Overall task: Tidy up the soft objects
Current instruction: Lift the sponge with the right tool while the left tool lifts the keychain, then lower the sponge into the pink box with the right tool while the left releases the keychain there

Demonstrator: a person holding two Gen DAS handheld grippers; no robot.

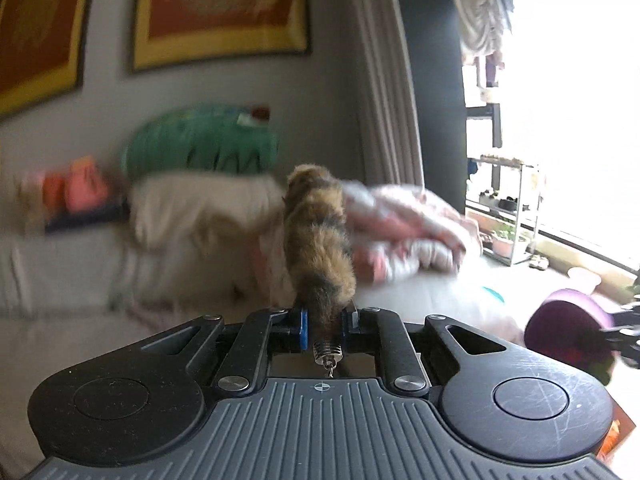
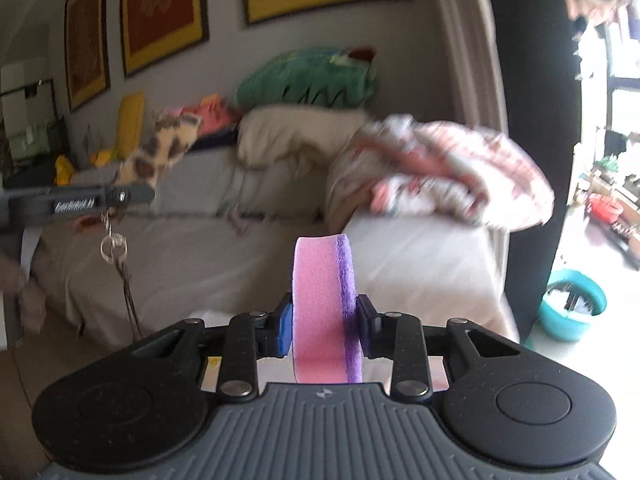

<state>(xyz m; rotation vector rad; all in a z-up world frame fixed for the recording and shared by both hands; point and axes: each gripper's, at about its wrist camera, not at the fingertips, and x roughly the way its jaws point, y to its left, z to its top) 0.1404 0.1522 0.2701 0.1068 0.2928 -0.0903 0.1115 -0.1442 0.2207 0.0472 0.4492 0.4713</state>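
Both tools are loaded — the left gripper (image 1: 325,320) pinches a furry tail keychain (image 1: 318,236), the right gripper (image 2: 323,330) clamps a pink-and-purple sponge (image 2: 322,312) — both held before the sofa (image 2: 224,248); neither set down yet.

Daylight floods in from the window (image 1: 580,100), blown out to white glare at the right of both views. Left of the window, the sofa (image 2: 224,264) and cushions smear with motion blur. Fisheye bends the picture frames (image 1: 220,12) above the sofa.
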